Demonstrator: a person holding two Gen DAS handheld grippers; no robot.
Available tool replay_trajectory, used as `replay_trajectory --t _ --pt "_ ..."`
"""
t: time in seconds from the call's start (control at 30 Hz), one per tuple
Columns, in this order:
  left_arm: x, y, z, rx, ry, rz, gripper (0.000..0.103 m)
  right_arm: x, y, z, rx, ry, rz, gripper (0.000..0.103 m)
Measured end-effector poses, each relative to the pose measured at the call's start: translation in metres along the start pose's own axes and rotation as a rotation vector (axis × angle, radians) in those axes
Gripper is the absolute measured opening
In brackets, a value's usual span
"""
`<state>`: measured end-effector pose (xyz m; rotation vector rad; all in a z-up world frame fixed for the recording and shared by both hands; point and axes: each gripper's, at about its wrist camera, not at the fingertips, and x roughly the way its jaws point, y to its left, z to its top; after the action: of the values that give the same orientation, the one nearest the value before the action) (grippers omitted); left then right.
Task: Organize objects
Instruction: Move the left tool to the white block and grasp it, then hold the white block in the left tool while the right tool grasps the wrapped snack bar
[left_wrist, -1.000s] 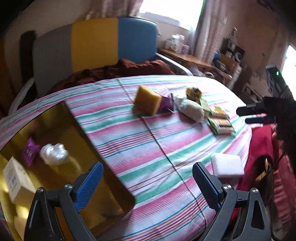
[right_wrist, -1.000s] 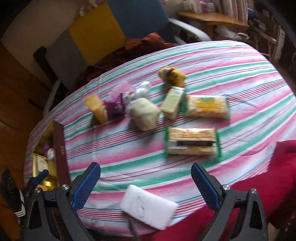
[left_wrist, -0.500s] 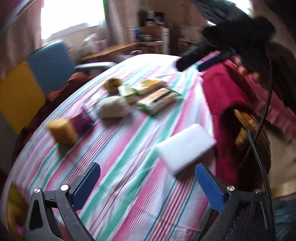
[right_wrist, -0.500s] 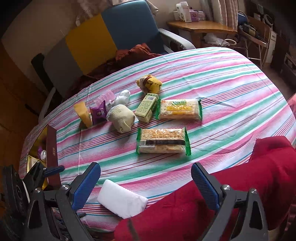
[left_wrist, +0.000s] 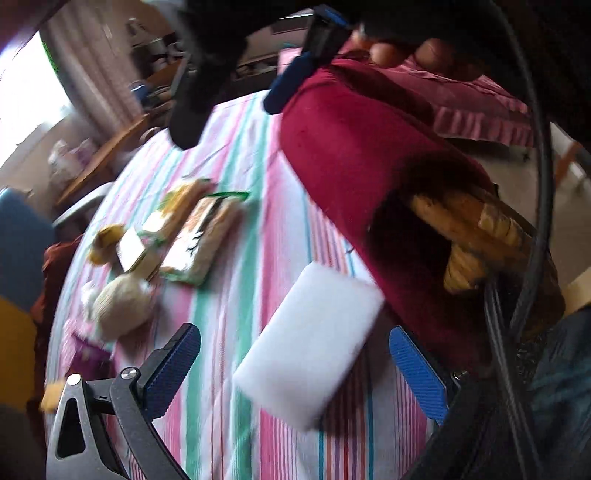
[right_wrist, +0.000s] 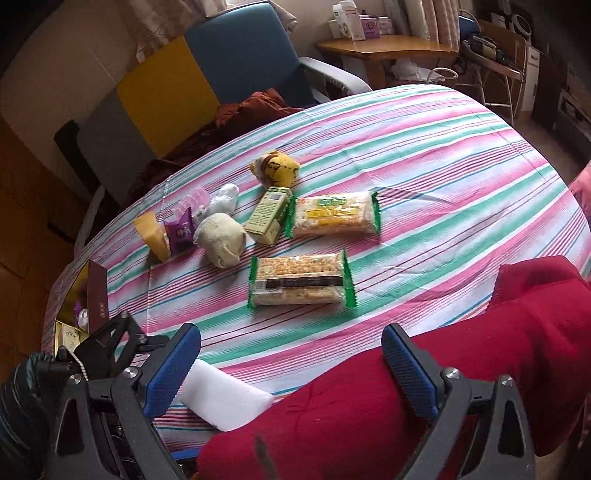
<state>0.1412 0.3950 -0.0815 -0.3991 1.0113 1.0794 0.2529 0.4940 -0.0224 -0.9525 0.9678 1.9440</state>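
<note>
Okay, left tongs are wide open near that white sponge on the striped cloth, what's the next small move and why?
Probably lower the left tongs a little further so the pads straddle the white sponge, then close. The sponge lies flat on the cloth between the open pads, not yet touched, near the table edge beside the red sleeve. The view is blurred, so steadying first seems wise.

Your left wrist view is motion-blurred: snack packets unreadable. White sponge half hidden behind your right gripper's finger and the red cushion. Box contents too small to tell.
</note>
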Motion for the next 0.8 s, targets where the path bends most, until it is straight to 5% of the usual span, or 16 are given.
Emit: replay_trajectory --t 0.07,0.3,0.53,0.8 --pt "0.009 0.003 0.006 0.001 0.014 -0.033 0.102 0.001 -0.005 0.001 0.011 0.0 -0.001 0.1" --pt "0.03 0.012 0.004 -0.113 0.034 -0.171 0.068 0.007 -0.007 0.004 0.001 0.015 -0.012 0.1" --pt "0.008 0.032 -0.031 -0.375 -0.019 -0.126 0.06 0.017 0.011 0.016 -0.099 0.033 -0.025 0.1" --pt "-0.014 0.049 -0.082 -0.751 -0.083 0.032 0.062 0.061 0.058 0.023 -0.548 0.163 -0.139 0.1"
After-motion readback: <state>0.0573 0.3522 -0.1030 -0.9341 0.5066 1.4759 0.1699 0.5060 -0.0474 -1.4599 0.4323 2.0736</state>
